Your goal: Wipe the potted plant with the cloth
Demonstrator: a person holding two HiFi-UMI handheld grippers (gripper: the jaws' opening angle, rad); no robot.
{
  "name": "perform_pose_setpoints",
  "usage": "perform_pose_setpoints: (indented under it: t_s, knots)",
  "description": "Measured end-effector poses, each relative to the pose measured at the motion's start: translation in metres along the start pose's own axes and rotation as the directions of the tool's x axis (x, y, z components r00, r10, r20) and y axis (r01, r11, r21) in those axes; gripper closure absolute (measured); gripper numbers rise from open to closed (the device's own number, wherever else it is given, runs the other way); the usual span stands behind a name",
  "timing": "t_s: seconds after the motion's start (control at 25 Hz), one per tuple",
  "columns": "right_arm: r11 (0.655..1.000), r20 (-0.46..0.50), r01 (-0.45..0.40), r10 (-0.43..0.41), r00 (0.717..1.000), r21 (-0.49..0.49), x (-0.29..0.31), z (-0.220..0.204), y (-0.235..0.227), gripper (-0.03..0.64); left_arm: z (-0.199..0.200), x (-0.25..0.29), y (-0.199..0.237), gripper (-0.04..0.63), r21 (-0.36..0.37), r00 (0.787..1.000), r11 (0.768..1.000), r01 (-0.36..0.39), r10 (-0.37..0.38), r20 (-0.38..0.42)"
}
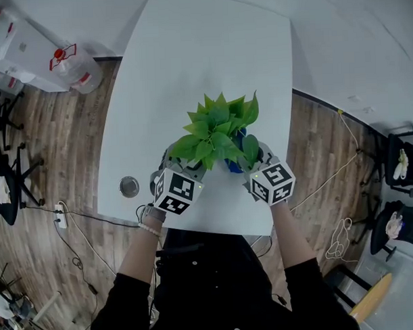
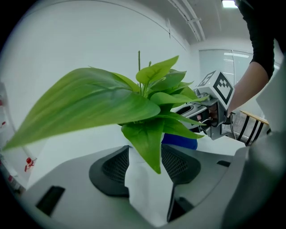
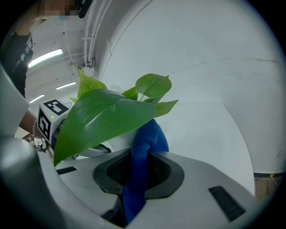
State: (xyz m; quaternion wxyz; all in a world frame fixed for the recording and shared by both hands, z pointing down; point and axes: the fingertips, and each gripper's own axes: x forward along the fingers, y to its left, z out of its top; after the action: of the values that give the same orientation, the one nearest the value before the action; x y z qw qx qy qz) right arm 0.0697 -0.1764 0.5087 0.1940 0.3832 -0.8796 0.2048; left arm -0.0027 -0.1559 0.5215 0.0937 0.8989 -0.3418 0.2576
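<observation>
A potted plant point(image 1: 215, 130) with broad green leaves stands near the front edge of the white table point(image 1: 189, 60). My left gripper point(image 1: 181, 167) is at its left side. In the left gripper view its jaws point(image 2: 145, 156) are closed on the white pot point(image 2: 147, 192), and a leaf tip hangs down between them. My right gripper point(image 1: 254, 162) is at the plant's right side, shut on a blue cloth point(image 3: 143, 147). The cloth point(image 1: 234, 153) bunches up under a large leaf point(image 3: 107, 118) and touches the foliage. Leaves hide most of the pot in the head view.
A round metal grommet point(image 1: 129, 186) sits in the table left of my left gripper. Plastic containers point(image 1: 68, 64) stand on the floor at the far left. Chairs point(image 1: 403, 167) and cables point(image 1: 337, 237) are on the wooden floor to the right, and a power strip point(image 1: 60, 215) to the left.
</observation>
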Motion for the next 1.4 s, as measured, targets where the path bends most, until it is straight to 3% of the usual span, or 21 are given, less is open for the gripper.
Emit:
perform_pose_setpoints:
  t_s: [0.4, 0.84, 1.4]
  knots:
    - [0.998, 0.012, 0.014, -0.015, 1.0, 0.057, -0.011, -0.014, 0.016, 0.522, 0.0, 0.0, -0.005, 0.36, -0.005, 1.0, 1.0, 0.0, 0.0, -0.001]
    - [0.999, -0.011, -0.01, 0.011, 1.0, 0.05, -0.014, -0.024, 0.043, 0.522, -0.001, -0.003, -0.014, 0.362, -0.013, 1.0, 1.0, 0.008, -0.008, -0.005]
    - [0.999, -0.04, -0.049, 0.05, 0.998, 0.01, -0.015, -0.031, 0.06, 0.522, -0.008, -0.007, -0.035, 0.367, 0.036, 0.996, 0.995, 0.09, -0.089, -0.021]
